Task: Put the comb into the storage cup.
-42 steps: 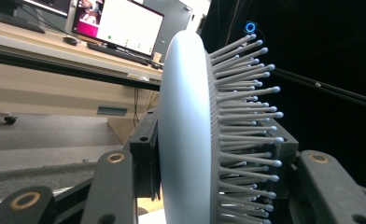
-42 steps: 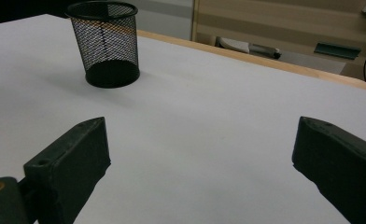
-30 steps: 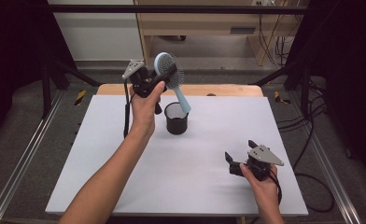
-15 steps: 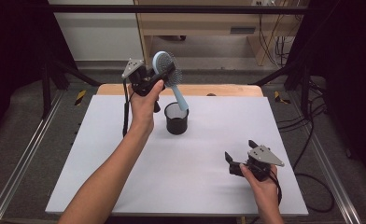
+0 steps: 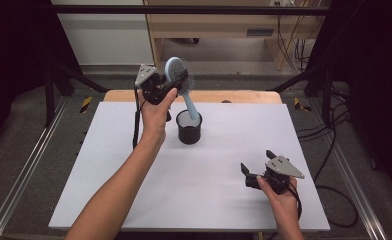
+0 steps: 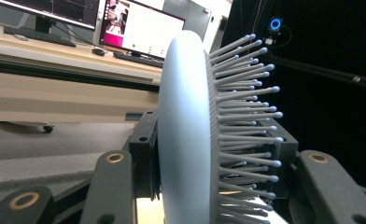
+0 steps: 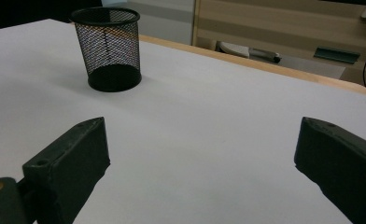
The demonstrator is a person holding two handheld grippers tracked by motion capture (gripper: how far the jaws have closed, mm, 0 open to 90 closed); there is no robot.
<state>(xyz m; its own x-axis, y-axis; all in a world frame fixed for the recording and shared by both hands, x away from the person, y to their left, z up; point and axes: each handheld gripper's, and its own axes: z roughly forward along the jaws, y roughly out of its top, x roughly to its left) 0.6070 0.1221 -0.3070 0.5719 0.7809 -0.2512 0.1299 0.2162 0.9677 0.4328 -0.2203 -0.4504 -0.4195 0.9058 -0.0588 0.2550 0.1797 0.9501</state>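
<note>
Brush (image 5: 178, 75) pinched by its head in left gripper (image 5: 170, 86), handle tip dipping into mesh cup (image 5: 189, 128) at table's (image 5: 134, 195) far middle. Right gripper (image 5: 249, 172) low near front-right, jaws spread, empty.

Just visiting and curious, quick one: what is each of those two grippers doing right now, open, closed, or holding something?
Left gripper: shut on the hairbrush, gripping its head.
Right gripper: open, holding nothing.
</note>
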